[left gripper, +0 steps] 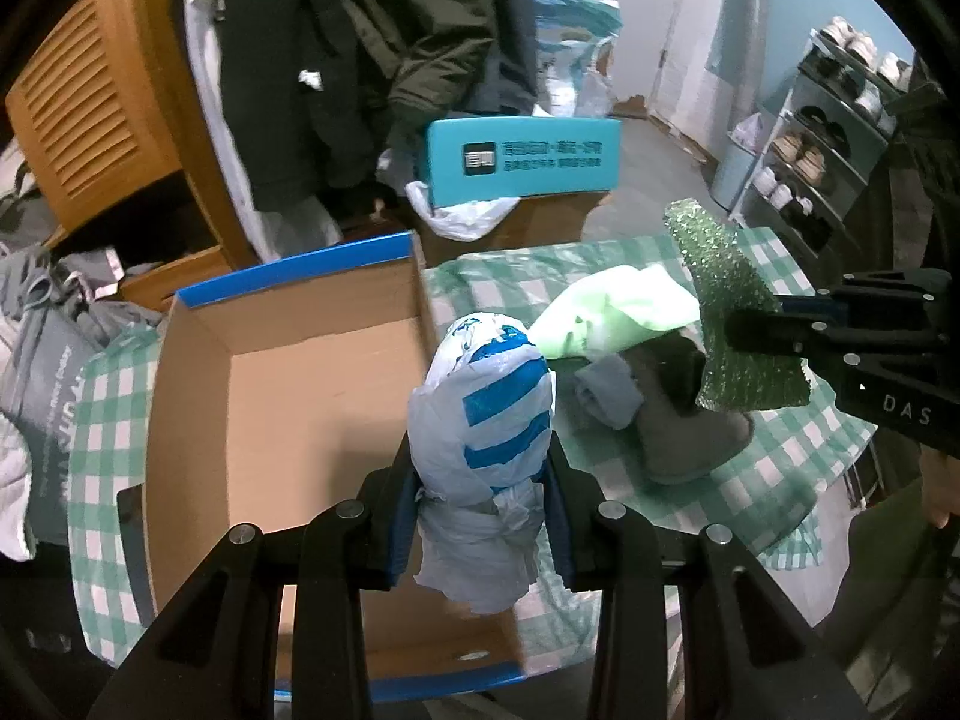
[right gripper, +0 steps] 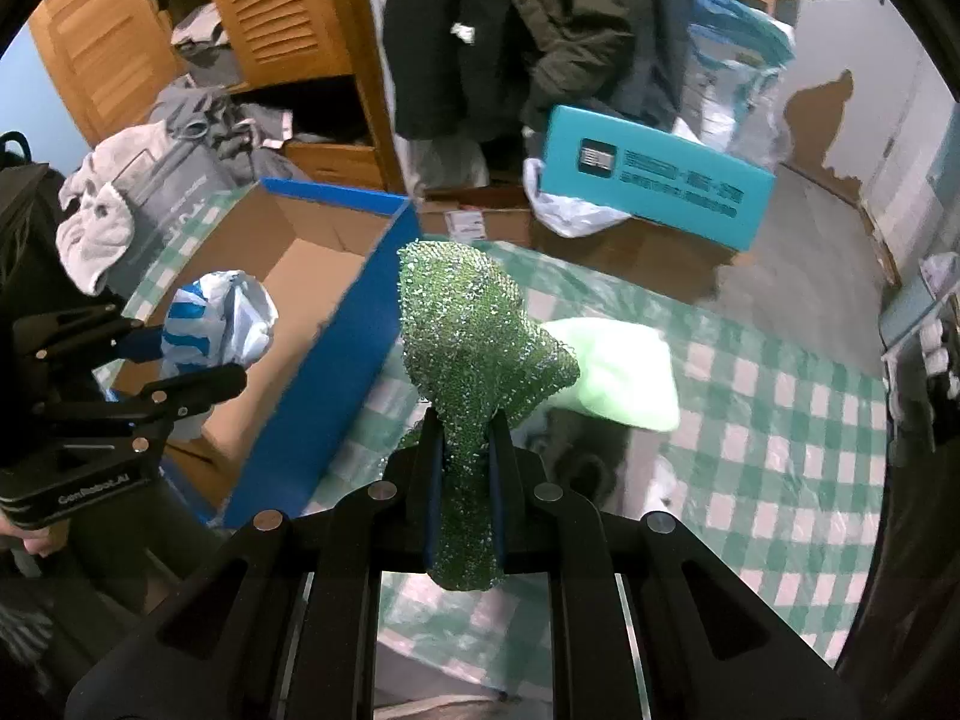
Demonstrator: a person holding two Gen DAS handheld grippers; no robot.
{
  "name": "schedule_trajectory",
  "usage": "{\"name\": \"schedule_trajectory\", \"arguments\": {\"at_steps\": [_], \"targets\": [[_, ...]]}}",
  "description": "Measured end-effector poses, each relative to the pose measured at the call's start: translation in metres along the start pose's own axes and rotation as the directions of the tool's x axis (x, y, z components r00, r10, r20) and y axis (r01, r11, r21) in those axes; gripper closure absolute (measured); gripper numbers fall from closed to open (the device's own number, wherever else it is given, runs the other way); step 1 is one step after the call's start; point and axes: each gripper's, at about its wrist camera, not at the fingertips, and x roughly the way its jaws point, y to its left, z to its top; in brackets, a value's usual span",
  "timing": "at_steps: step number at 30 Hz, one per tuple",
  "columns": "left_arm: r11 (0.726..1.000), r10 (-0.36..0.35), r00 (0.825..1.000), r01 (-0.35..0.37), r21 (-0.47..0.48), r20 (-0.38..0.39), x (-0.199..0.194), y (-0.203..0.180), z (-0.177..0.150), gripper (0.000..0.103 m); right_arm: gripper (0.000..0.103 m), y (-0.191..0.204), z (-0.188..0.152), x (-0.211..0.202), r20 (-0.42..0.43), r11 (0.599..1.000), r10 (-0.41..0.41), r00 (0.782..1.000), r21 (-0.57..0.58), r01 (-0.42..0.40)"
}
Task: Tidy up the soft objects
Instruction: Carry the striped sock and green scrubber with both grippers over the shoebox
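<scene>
Evidently bound for the open blue-rimmed cardboard box at left, the left gripper clenches a white-and-blue plastic bag bundle beside its right wall; the right gripper pinches a green sparkly mesh cloth above the checked tablecloth.

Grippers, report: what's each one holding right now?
Left gripper shut on blue-striped plastic bag. Right gripper shut on green mesh cloth. Open cardboard box ahead, nothing blocking.

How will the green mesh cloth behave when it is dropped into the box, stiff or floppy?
Probably floppy: the green mesh cloth bunches where the right gripper pinches it, and its free end folds. It looks thin and open-weave, so likely light. It may snag on the wall of the box rather than slide.
</scene>
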Motion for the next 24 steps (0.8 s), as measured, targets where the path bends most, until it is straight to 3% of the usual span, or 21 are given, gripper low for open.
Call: {"name": "schedule_trajectory", "arguments": {"at_steps": [24], "targets": [[0.987,0.078,0.997,-0.080,-0.138,-0.019,0.001,0.091,-0.023,0.066,0.092,0.100,0.052,0.060,-0.068,0.986,0.095,0.993,-0.132,-0.103]]}}
